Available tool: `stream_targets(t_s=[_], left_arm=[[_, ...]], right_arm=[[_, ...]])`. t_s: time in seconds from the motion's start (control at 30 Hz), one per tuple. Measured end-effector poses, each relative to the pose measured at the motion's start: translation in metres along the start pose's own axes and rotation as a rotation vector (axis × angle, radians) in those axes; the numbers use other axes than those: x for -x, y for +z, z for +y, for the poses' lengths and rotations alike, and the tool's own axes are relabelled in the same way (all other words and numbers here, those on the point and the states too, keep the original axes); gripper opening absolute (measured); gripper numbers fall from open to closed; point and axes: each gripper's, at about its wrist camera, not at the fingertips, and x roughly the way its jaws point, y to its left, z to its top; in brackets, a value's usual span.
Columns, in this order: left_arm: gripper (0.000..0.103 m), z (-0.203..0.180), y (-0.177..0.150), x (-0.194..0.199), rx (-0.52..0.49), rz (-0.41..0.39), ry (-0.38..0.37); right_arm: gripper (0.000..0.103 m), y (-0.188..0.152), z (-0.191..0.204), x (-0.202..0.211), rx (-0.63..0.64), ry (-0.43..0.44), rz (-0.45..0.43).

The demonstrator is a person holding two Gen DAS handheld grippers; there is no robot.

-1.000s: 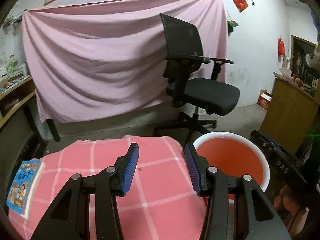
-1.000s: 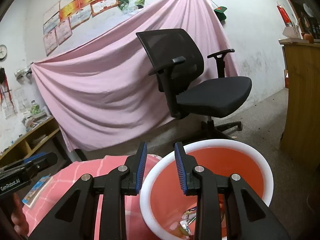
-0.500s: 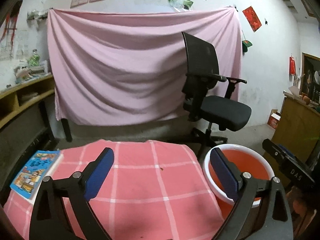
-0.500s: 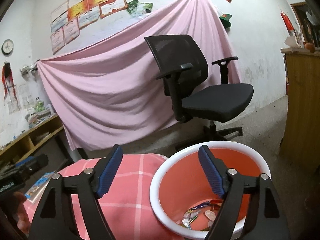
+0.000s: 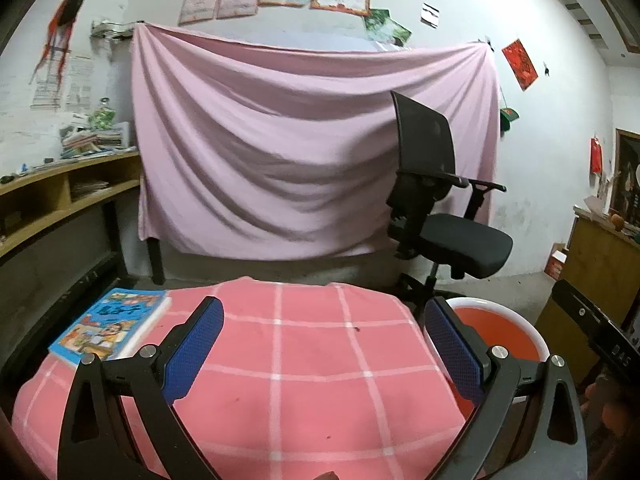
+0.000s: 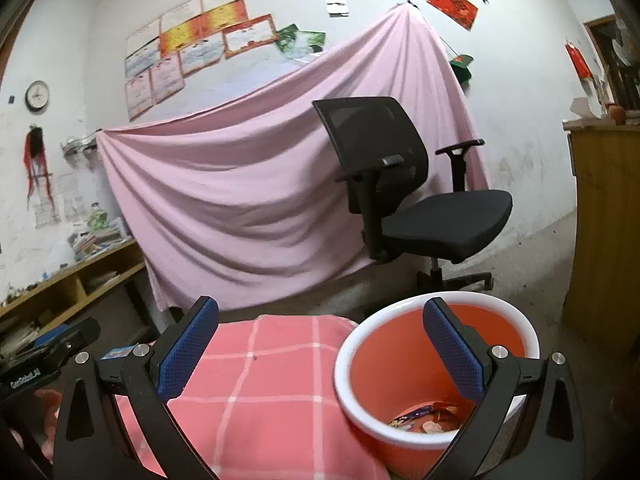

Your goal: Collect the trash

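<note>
An orange bucket point(image 6: 392, 356) with a white rim stands on the floor at the right edge of the table. Crumpled wrappers point(image 6: 424, 416) lie at its bottom. My right gripper point(image 6: 320, 306) hangs above the table edge and the bucket's near side; its jaws are opening wide with nothing between them. My left gripper point(image 5: 323, 308) stands open and empty over the pink checked tablecloth point(image 5: 300, 360). From the left wrist view the bucket point(image 5: 496, 332) shows behind the right finger. No loose trash shows on the cloth.
A colourful book point(image 5: 108, 324) lies at the table's far left corner. A black office chair point(image 6: 400, 200) stands behind the bucket before a pink hanging sheet. A wooden cabinet point(image 6: 604, 220) is at the right, low wooden shelves point(image 5: 52, 196) at the left.
Both grippers went from nearly shut to wide open. Both views drew back from the bucket, and the left one swung left, so more of the table and the book show.
</note>
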Motion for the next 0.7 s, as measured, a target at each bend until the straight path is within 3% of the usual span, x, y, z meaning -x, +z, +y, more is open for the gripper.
stream_targets(t_s=[0.33, 0.7], left_arm=[[0.101, 0.025, -0.012, 0.051, 0.033, -0.052, 0.044], [0.101, 0.046, -0.042, 0.103, 0.043, -0.089, 0.112]], right_arm=[[0.103, -0.014, 0.035, 0.042, 0.056, -0.013, -0.061], [0.103, -0.037, 0.047, 0.081, 0.074, -0.011, -0.09]])
